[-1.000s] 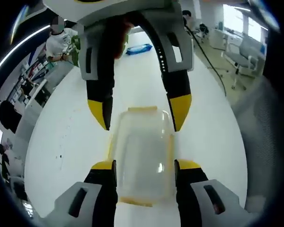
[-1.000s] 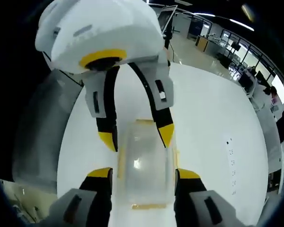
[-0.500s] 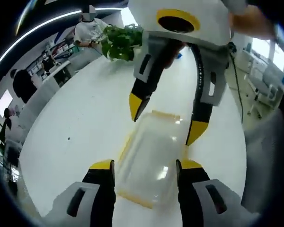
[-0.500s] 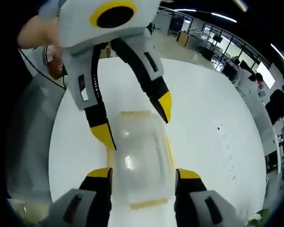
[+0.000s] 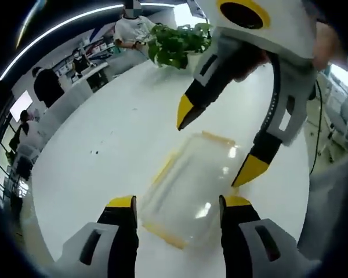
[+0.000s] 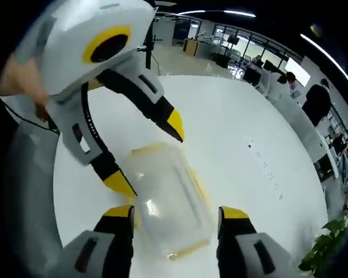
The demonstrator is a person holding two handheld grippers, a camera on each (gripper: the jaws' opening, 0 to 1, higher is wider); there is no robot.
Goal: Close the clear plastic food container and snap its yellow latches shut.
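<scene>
On the round white tabletop (image 5: 104, 145), one item: a clear rectangular plastic food container (image 5: 188, 188) with yellow latches at its edges, lid on, lying flat near the tabletop's middle. In the left gripper view, the left hand-held gripper (image 5: 177, 207) stands with yellow-tipped black jaws spread wide to either side of the container's near end, gripping nothing. The right hand-held gripper (image 5: 220, 145) reaches in from the far side, jaws likewise wide, straddling the container's far end with nothing between them held. In the right gripper view, the same container (image 6: 165, 202) lies angled between both grippers. Potted green plant (image 5: 177, 46) at the tabletop's far edge.
</scene>
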